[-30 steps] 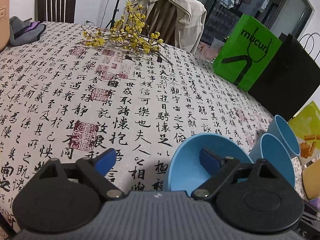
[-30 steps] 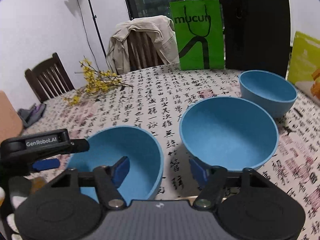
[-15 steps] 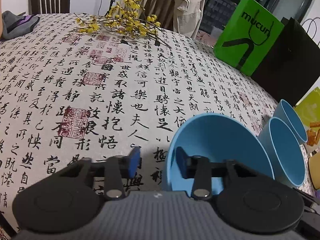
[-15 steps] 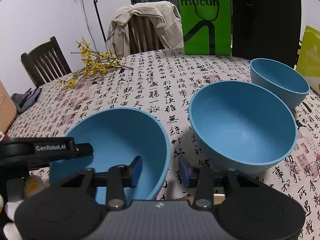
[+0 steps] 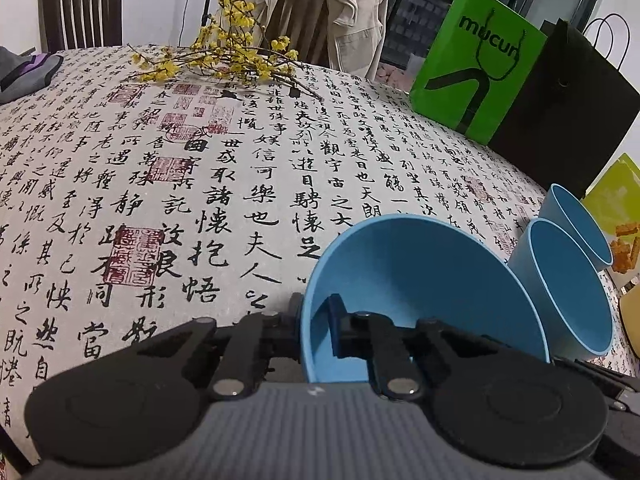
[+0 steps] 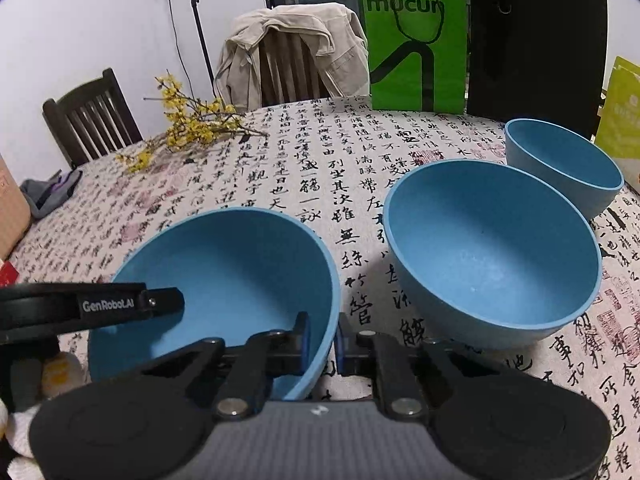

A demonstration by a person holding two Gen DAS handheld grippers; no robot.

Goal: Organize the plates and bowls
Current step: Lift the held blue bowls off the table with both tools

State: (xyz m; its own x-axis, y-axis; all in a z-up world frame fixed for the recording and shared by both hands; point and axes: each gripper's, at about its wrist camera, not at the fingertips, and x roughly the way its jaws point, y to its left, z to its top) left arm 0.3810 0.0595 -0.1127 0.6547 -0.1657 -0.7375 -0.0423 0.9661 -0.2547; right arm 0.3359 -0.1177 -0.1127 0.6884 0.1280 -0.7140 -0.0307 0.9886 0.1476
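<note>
While both grippers clamp same near bowl (image 6: 224,272), left gripper (image 5: 314,328) pinches its left rim, one finger outside, one inside; right gripper (image 6: 322,340) pinches right rim likewise. Jaws nearly closed on thin wall. Bowl at near table edge, on calligraphy cloth (image 5: 200,200). Middle bowl (image 6: 492,248) just beside, narrow gap between rims; far bowl (image 6: 564,164) close behind it. Wide bare cloth toward flower sprig (image 5: 224,56). Green bag (image 6: 416,40), black bag (image 6: 536,40) line far edge.
</note>
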